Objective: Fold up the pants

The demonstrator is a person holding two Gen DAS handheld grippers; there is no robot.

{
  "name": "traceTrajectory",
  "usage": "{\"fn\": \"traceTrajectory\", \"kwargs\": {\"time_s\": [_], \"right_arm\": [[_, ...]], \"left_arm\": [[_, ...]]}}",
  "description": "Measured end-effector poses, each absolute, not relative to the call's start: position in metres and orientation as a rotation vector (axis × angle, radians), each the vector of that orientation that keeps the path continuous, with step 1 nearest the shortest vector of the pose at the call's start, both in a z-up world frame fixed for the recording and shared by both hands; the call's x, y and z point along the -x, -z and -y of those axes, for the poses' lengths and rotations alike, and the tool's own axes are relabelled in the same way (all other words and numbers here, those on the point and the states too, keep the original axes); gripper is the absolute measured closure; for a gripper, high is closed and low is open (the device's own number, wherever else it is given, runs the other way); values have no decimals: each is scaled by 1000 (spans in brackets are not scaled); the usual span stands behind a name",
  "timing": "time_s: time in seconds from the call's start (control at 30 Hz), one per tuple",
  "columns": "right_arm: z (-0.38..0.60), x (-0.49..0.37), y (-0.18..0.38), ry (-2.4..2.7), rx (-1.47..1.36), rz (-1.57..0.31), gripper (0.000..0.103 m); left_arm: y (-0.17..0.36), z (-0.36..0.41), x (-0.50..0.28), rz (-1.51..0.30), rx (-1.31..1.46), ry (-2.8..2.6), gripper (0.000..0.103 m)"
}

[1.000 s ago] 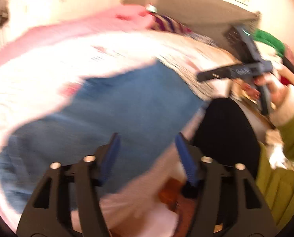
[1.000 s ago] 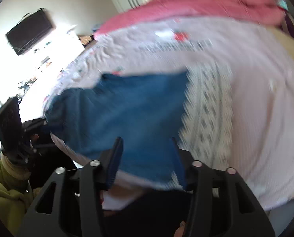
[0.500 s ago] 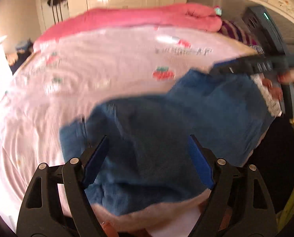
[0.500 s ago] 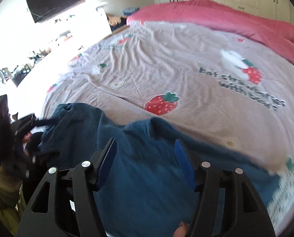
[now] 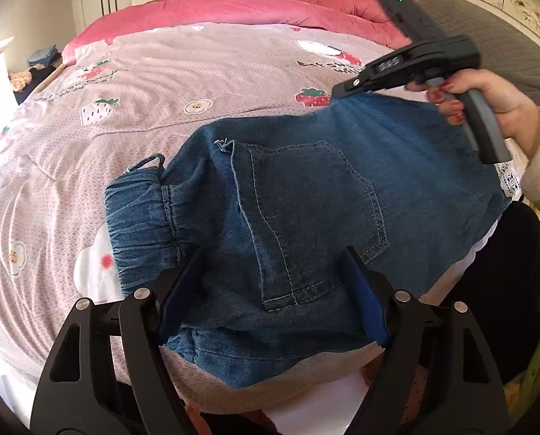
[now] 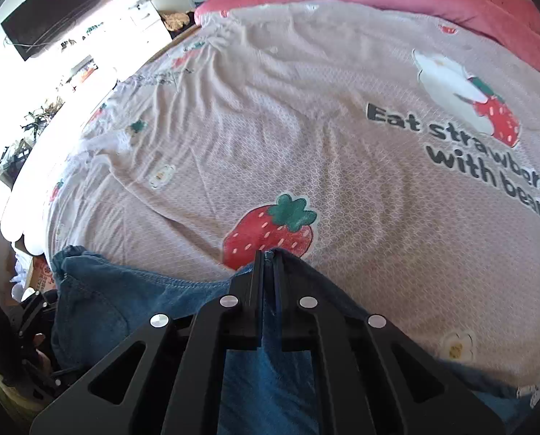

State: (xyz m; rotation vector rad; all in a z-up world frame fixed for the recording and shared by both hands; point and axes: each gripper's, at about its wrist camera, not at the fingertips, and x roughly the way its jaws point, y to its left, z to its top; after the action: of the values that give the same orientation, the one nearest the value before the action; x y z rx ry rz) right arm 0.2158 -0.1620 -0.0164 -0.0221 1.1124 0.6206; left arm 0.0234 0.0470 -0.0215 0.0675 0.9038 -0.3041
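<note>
Now right hand-held gripper (image 6: 268, 253) pinches pants (image 5: 306, 217) — bedside.

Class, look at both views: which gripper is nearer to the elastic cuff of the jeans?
Left. The left gripper hangs open over the jeans, beside the elastic cuff. The right gripper pinches the far edge, away from the cuff.

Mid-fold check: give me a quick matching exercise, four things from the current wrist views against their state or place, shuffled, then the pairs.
Things:
1. left gripper
2. right gripper
3. denim pants
4. pink blanket

States or places:
A. shut on the far edge of the denim
B. spread on the strawberry bedsheet, back pocket up
C. open, fingers either side of the denim
D. along the far side of the bed

Pairs: 1-C, 2-A, 3-B, 4-D
</note>
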Motion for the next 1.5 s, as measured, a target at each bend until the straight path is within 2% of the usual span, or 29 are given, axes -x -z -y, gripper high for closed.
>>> {"fn": "traceTrajectory", "kwargs": {"time_s": [0.13, 0.27, 0.3, 0.4, 0.6, 0.7, 0.8, 0.97, 1.0, 1.03, 1.07, 1.1, 1.27, 1.5], "right_arm": [[171, -223, 26, -642, -26, -1121, 99], [209, -218, -7, -613, -100, -1025, 93], [224, -213, -18, -606, -119, -997, 90], [272, -190, -45, -555, -141, -926, 65], [379, -132, -58, -345, -140, -850, 45], [412, -119, -46, -243, -124, -871, 45], [432, -119, -31, -243, -226, -903, 45], [435, -137, -15, -257, -345, -956, 45], [434, -142, -11, -260, -354, -974, 45], [431, -144, -8, -267, -353, -981, 58], [428, -146, -6, -281, -346, -990, 72], [425, -146, -5, -304, -336, -999, 99], [432, -135, -6, -287, -259, -979, 100], [435, -139, 21, -278, -243, -983, 100]], "left_arm": [[21, -48, -24, -904, -58, 305, 33], [21, -50, -25, -901, -50, 304, 33], [20, -50, -24, -897, -45, 305, 33], [13, -53, -21, -883, -31, 310, 33], [-29, -47, -11, -800, 19, 377, 25], [-56, -22, -16, -745, -21, 409, 21], [-69, 19, -36, -725, -34, 492, 21], [-43, 89, -99, -809, -12, 592, 24], [-34, 98, -112, -839, -15, 578, 31], [-26, 106, -122, -866, -22, 567, 35], [-15, 114, -134, -896, -34, 542, 42], [-5, 119, -144, -925, -46, 510, 44], [30, 117, -170, -996, -53, 415, 57], [36, 116, -174, -989, -57, 423, 57]]}}
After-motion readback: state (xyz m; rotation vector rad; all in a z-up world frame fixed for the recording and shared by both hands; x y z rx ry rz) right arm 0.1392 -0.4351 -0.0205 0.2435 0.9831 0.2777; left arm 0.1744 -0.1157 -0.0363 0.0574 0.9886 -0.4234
